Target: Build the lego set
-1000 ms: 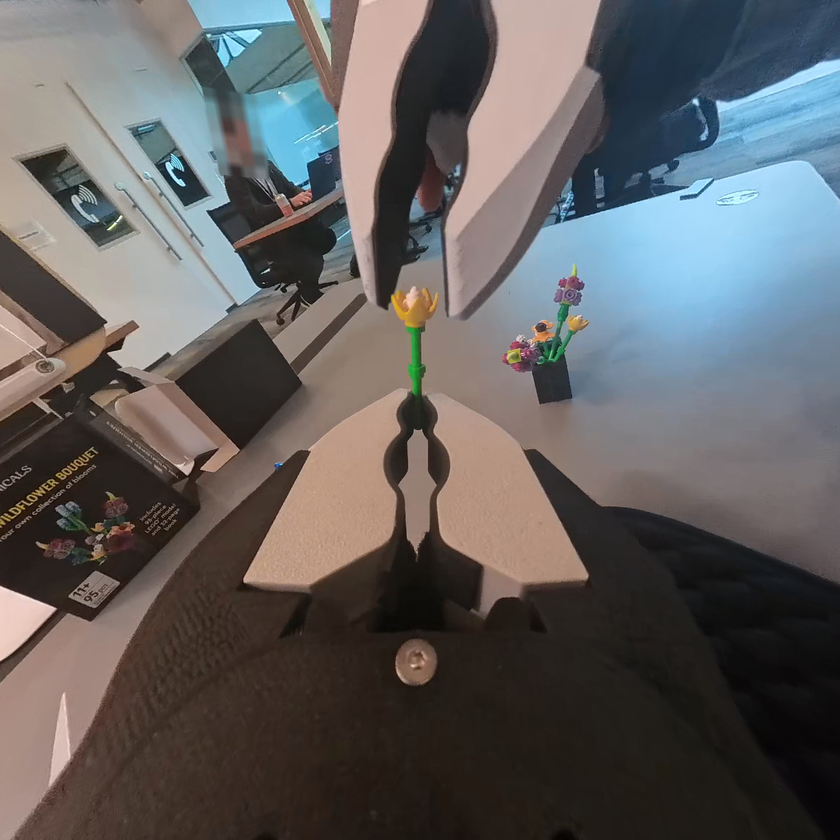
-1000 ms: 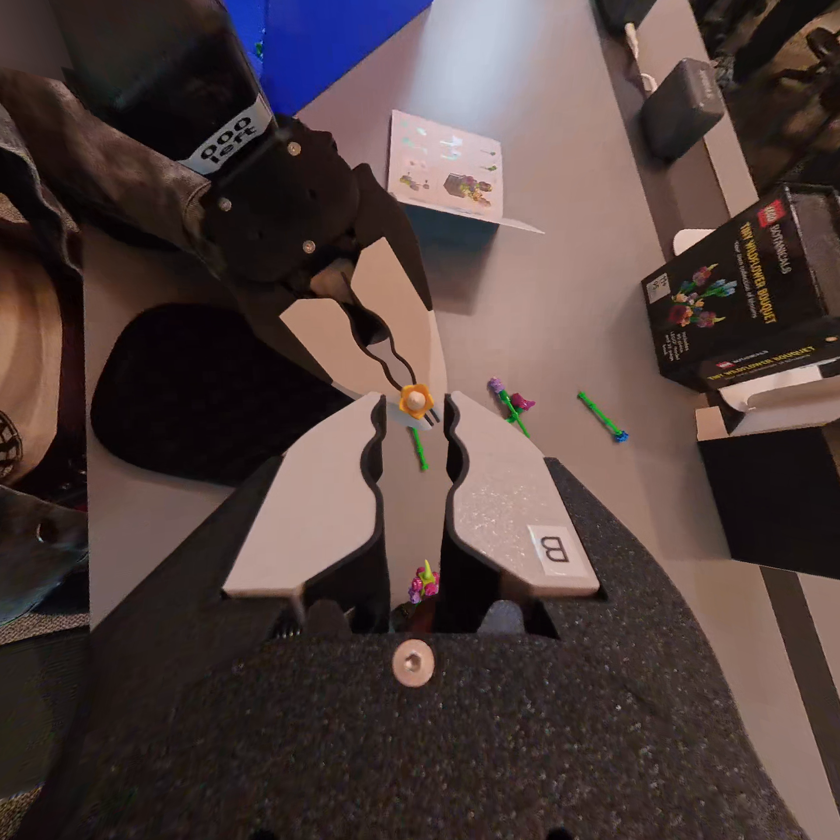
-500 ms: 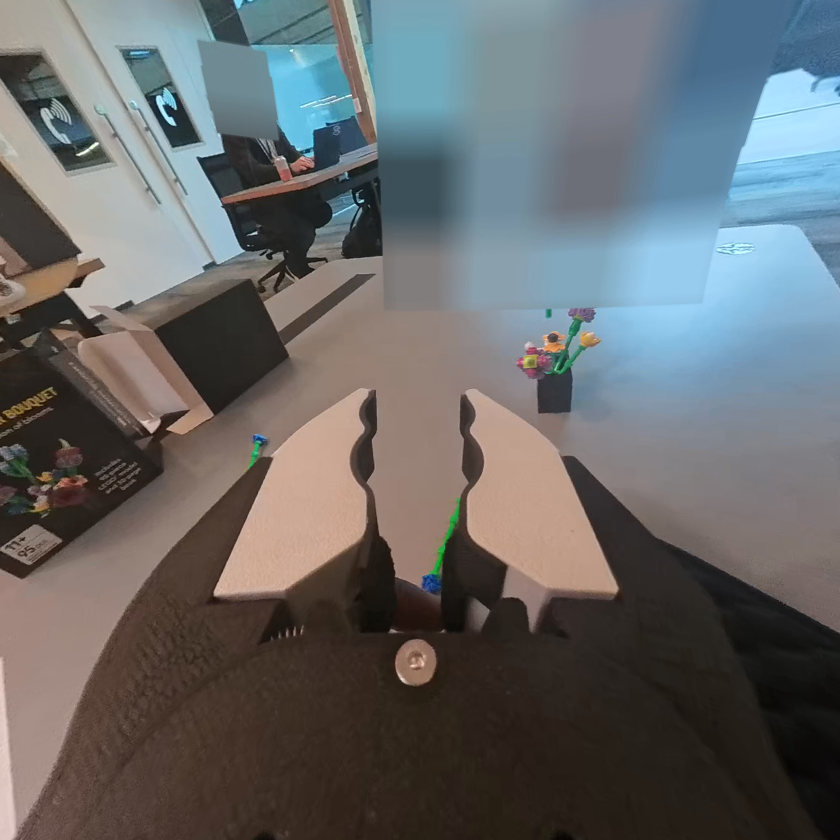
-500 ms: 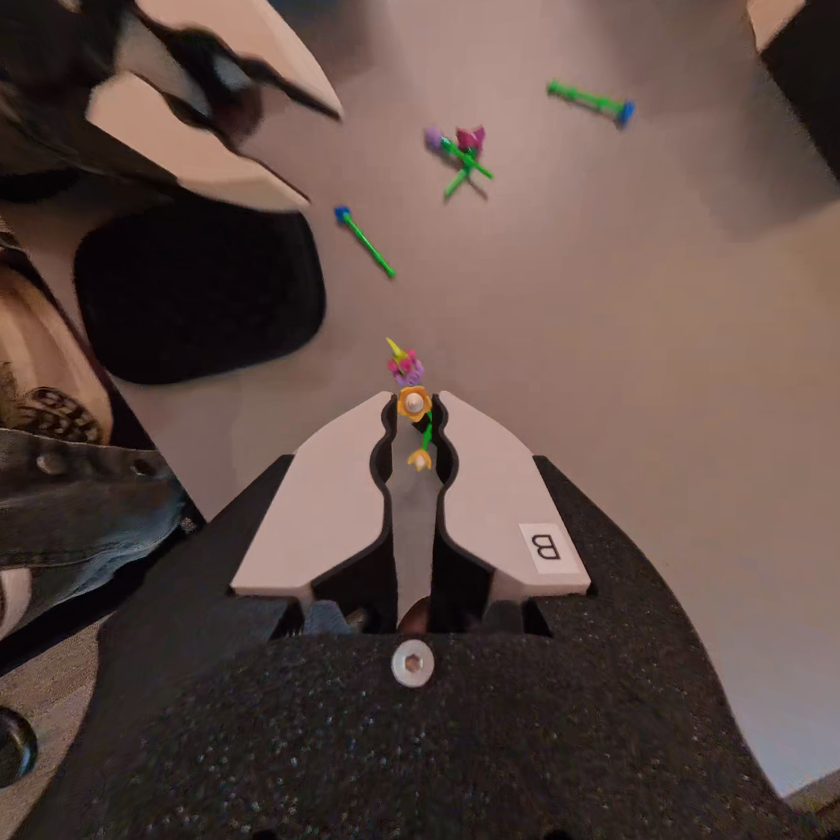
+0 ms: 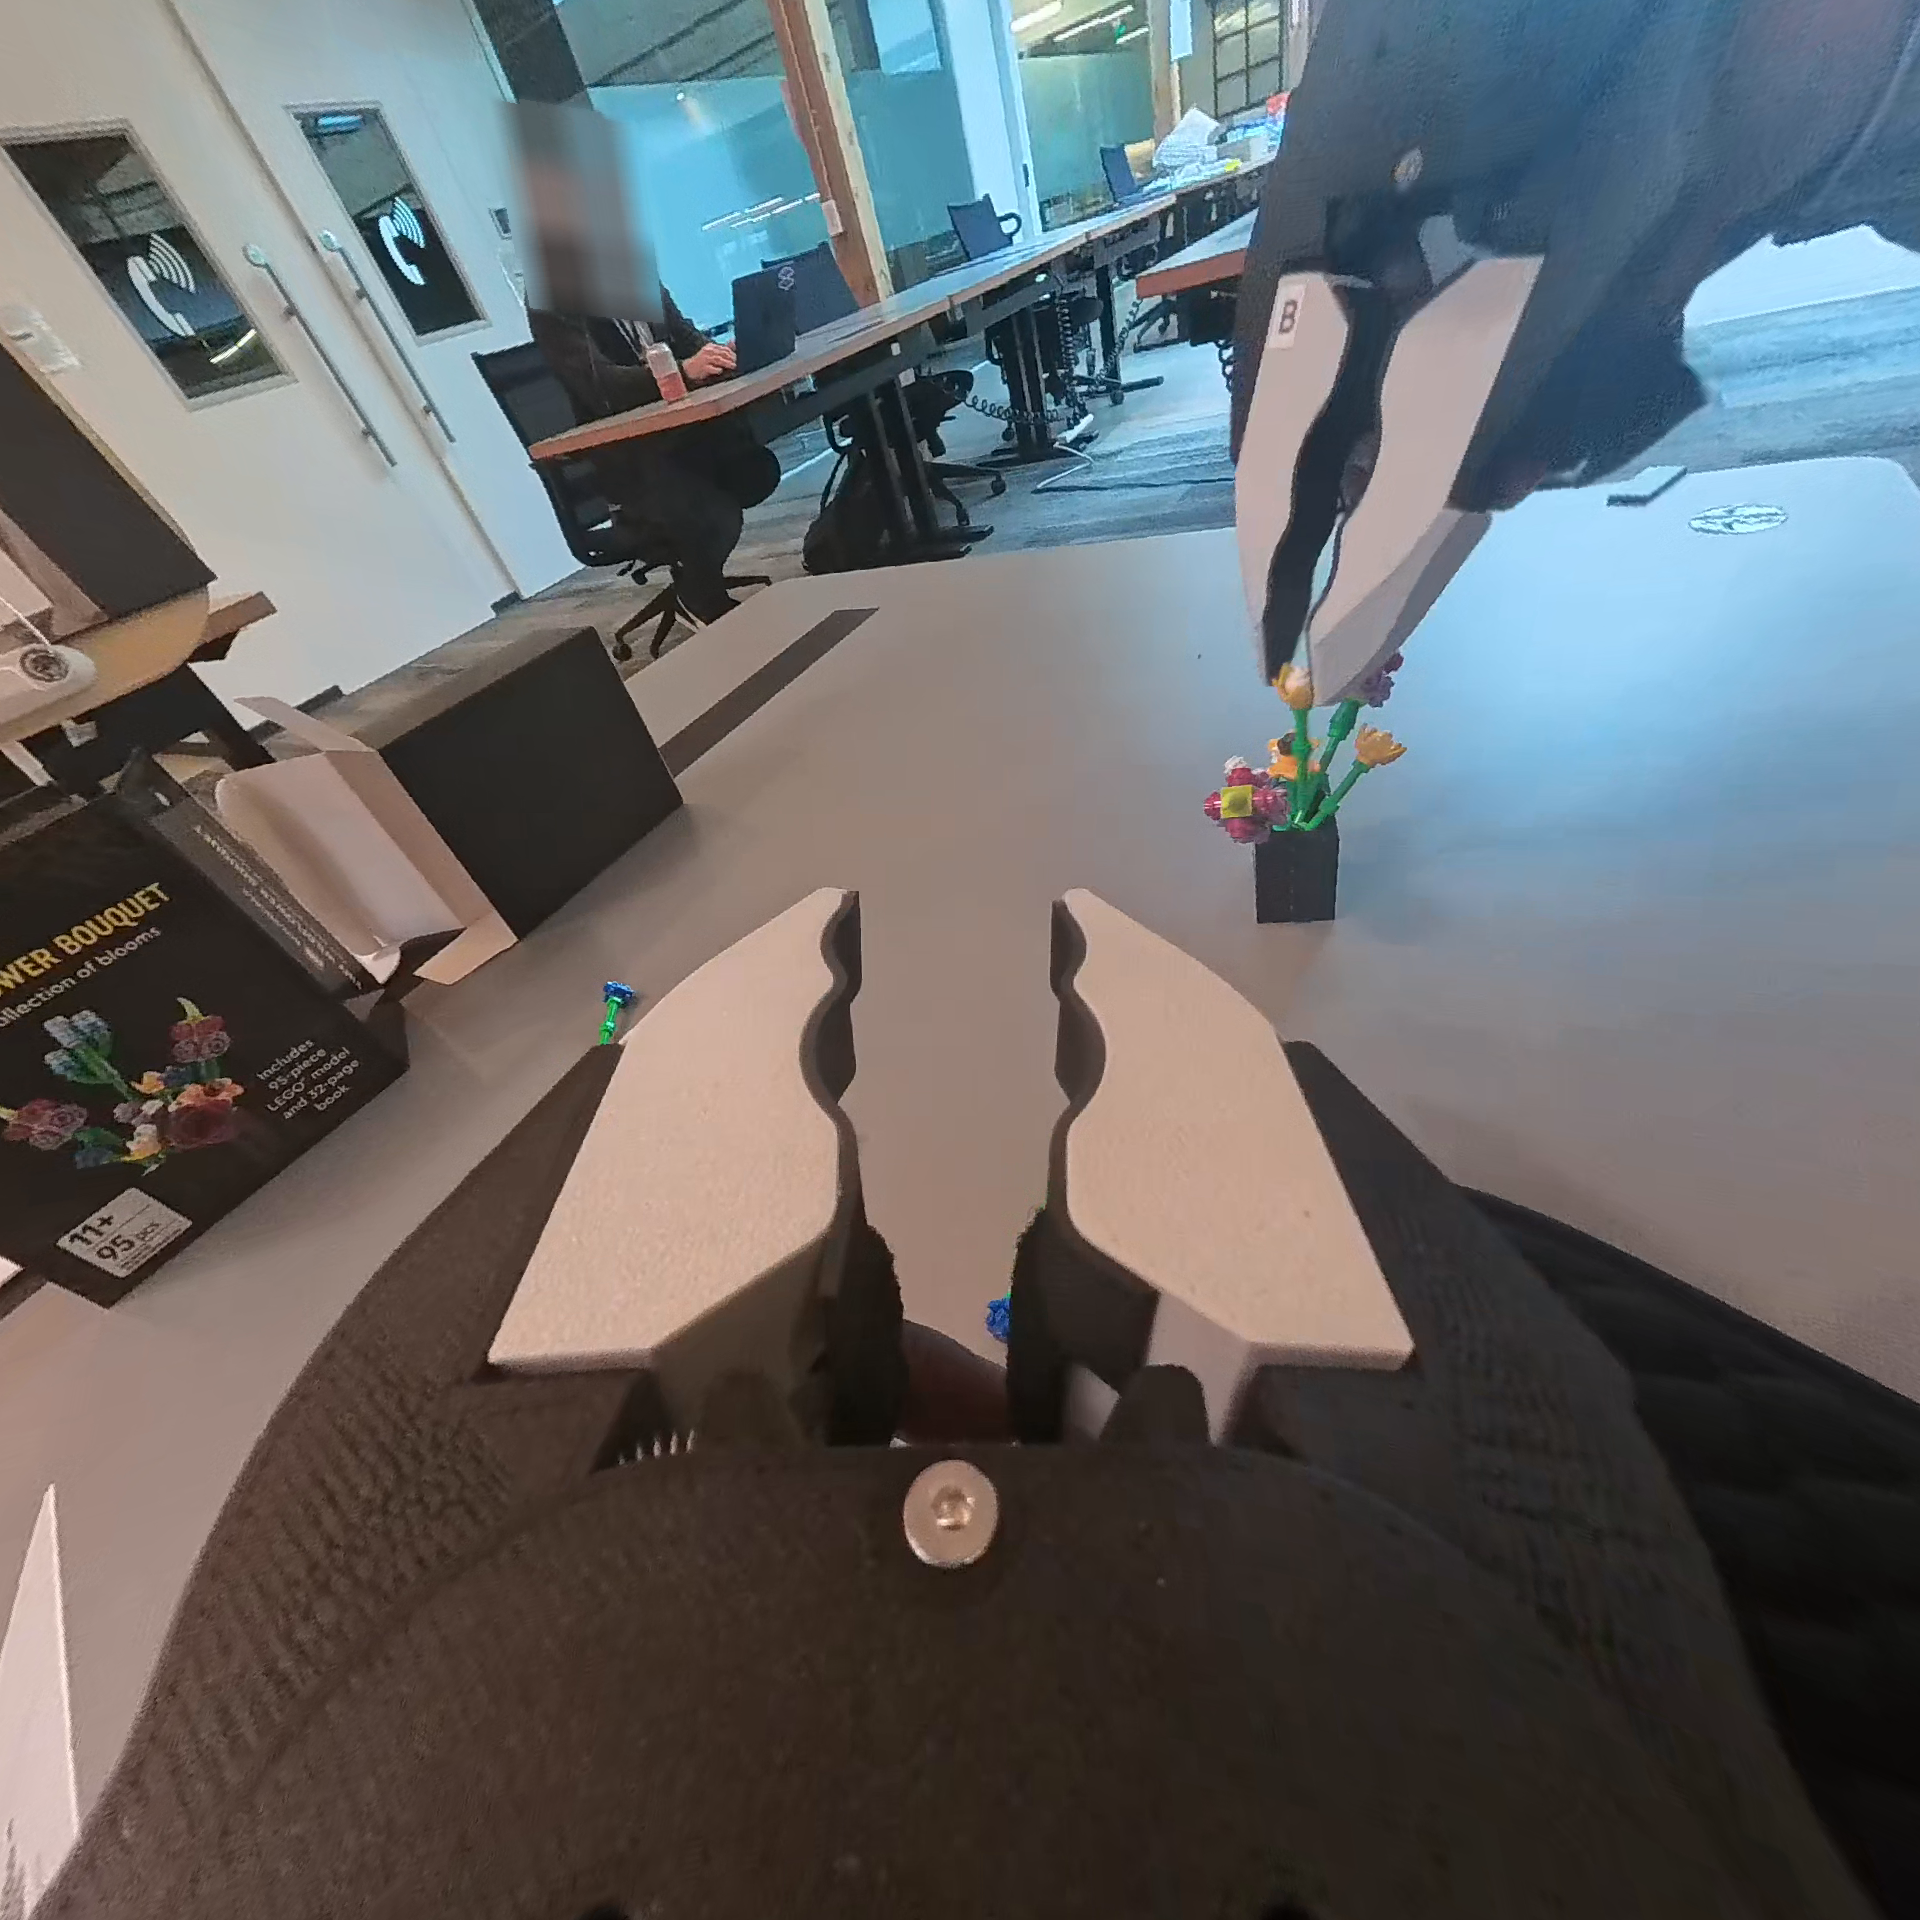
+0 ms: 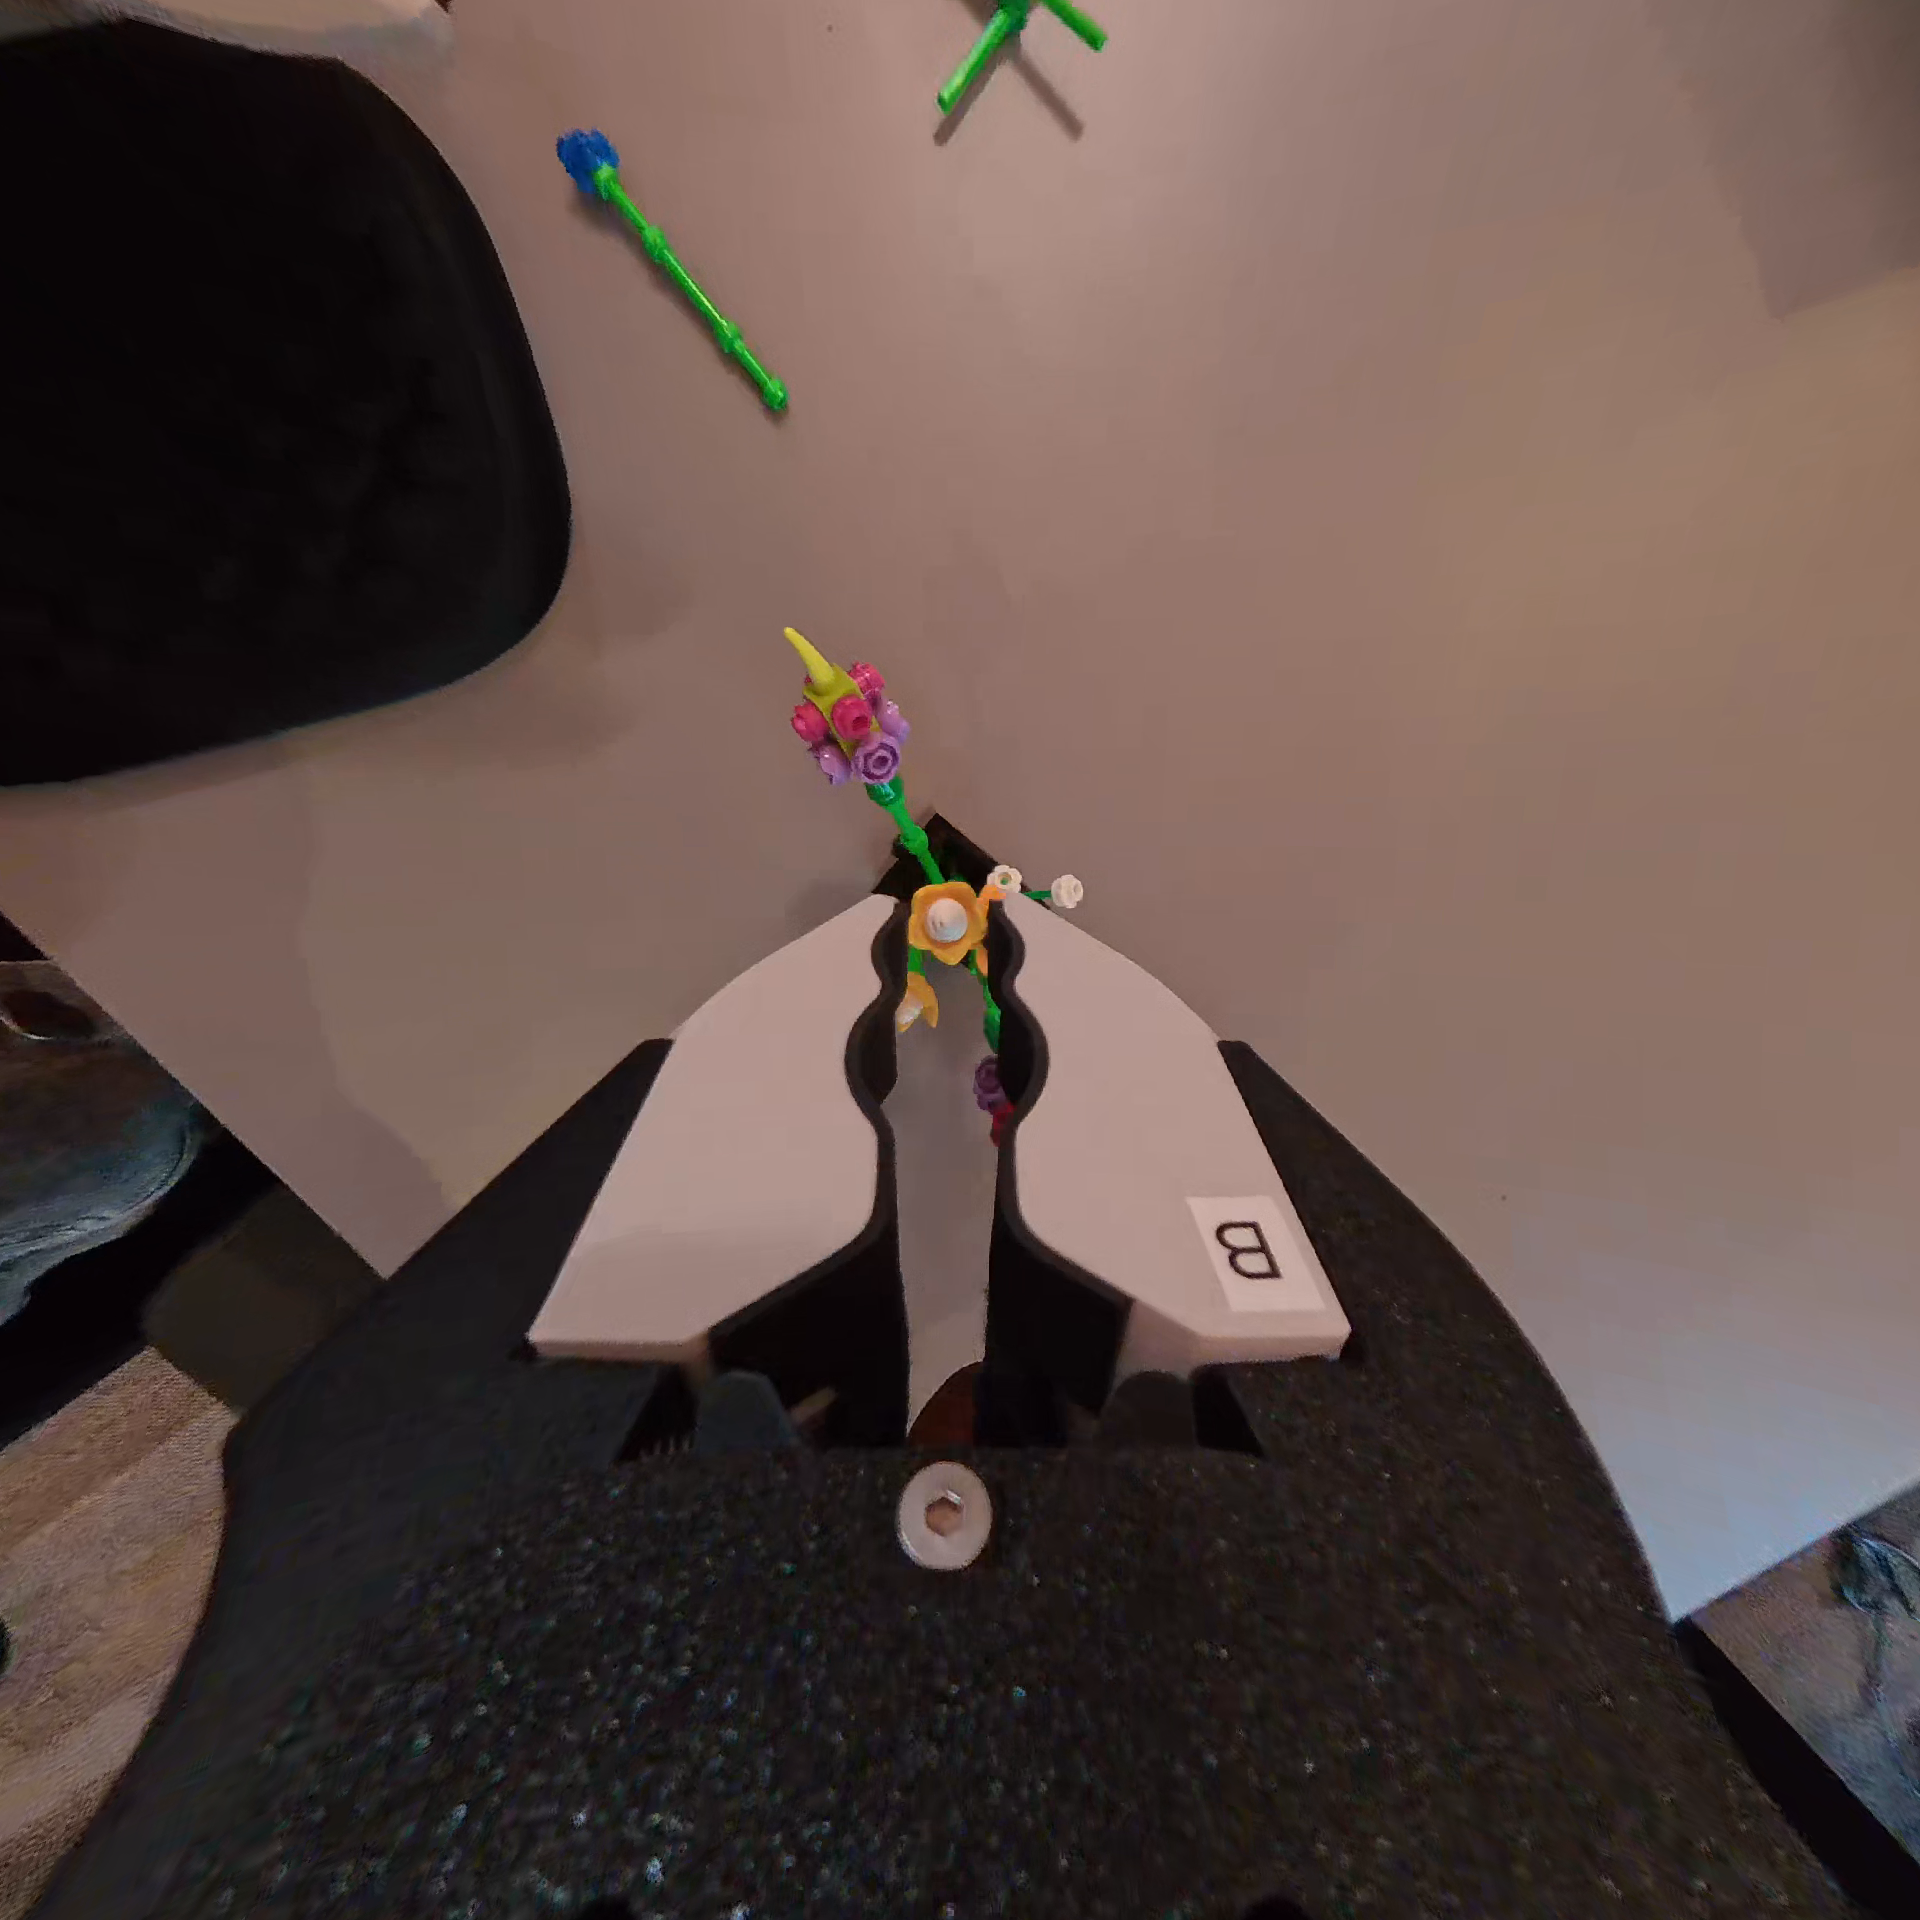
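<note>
My right gripper (image 6: 945, 920) is shut on a yellow flower with a white centre (image 6: 945, 923) on a green stem, straight above the small black vase (image 5: 1295, 871). In the left wrist view the right gripper (image 5: 1304, 681) holds that flower (image 5: 1294, 686) by its head over the bouquet, its stem reaching down among the other stems. The vase holds a pink and purple cluster (image 6: 847, 722), an orange bloom (image 5: 1378, 744) and small white flowers (image 6: 1065, 890). My left gripper (image 5: 954, 920) is open and empty, low over the grey table (image 5: 1039, 748), short of the vase.
Loose flower stems lie on the table: a blue-headed one (image 6: 665, 260), another (image 5: 613, 1006) by my left finger, and a green piece (image 6: 1003, 47). A black pad (image 6: 239, 416) lies left. The set's black box (image 5: 156, 1049) and an open carton (image 5: 499, 758) stand at left. A person sits at a far desk. My left gripper is the nearer one to the green piece (image 6: 1003, 47): about 12 cm, against 20 cm.
My left gripper let go of the flower's stem, opened and drew back. My right gripper closed on the flower head and carried it over to the vase.
</note>
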